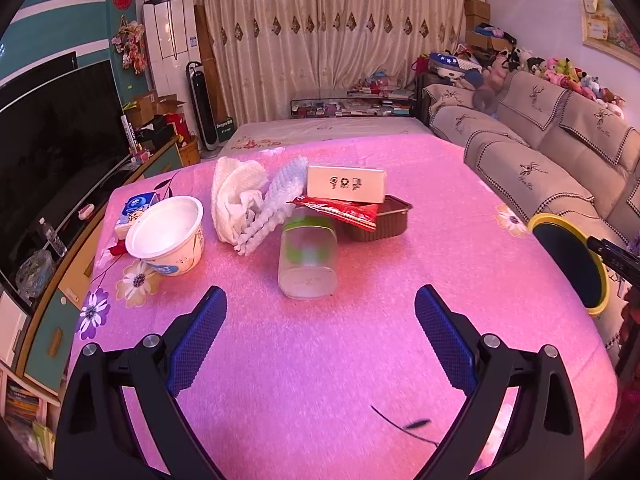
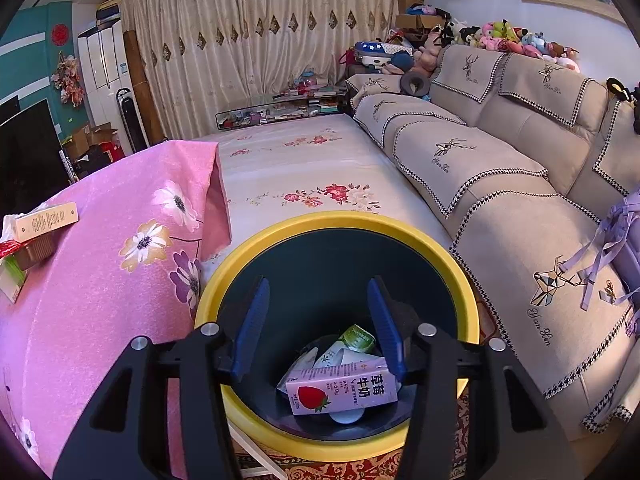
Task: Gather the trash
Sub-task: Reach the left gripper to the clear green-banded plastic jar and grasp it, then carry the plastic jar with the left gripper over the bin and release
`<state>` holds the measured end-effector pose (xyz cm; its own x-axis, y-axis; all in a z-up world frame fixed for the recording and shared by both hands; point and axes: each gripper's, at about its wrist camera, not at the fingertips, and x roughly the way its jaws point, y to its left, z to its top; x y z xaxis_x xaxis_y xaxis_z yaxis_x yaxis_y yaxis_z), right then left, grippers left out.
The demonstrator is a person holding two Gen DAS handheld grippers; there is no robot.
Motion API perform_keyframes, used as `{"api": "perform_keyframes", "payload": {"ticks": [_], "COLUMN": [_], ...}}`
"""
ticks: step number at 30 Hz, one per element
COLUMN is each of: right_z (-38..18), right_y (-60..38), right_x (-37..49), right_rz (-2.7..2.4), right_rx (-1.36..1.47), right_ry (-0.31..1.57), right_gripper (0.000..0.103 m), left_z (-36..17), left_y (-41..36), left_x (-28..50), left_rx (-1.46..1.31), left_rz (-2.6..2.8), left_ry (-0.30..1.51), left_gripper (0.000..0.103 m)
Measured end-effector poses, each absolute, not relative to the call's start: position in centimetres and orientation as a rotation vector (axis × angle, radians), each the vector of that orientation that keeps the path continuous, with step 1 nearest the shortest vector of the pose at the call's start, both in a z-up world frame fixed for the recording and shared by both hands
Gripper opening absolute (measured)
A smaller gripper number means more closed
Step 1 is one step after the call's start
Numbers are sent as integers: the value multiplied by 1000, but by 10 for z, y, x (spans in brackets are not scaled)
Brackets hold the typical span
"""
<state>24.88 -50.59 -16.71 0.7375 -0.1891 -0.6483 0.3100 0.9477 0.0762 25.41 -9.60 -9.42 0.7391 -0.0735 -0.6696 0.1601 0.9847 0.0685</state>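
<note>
The left gripper hangs low over the pink flowered tablecloth, its blue-padded jaws spread wide and holding nothing; just ahead of it, in the middle of the frame, lies the clear plastic jar with green label on its side. Behind the jar are the red foil wrapper, the brown plastic tray and the white rectangular carton box; at the left stands the white paper cup.

The right gripper is over the yellow-rimmed dark trash bin, jaws parted, gripping nothing; the pink strawberry milk carton lies inside, at the bottom.

I judge the jar can roll away if one pad touches it first; its smooth wall can also slip.
</note>
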Motion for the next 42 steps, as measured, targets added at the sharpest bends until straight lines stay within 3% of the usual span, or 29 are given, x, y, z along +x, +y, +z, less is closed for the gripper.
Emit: {"api": "perform_keyframes", "payload": {"ticks": [4, 21, 24, 29, 42], "right_z": [-167, -180, -180, -179, -172], "right_y": [-507, -501, -501, -500, -499], "right_x": [249, 254, 255, 254, 245], "right_rz": [-275, -256, -254, -246, -231], "right_rx": [190, 201, 203, 206, 220], "right_ry": [689, 713, 713, 716, 689], "right_gripper": [50, 50, 50, 50, 50], "left_z": [-111, -153, -156, -153, -106], "left_y": [-93, -85, -88, -97, -105], "left_x": [285, 350, 355, 352, 267], "left_rx": [109, 68, 70, 84, 130], "left_rz": [-135, -75, -79, -109, -233], "left_ry": [785, 886, 883, 866, 800], "left_gripper": [93, 76, 70, 50, 50]}}
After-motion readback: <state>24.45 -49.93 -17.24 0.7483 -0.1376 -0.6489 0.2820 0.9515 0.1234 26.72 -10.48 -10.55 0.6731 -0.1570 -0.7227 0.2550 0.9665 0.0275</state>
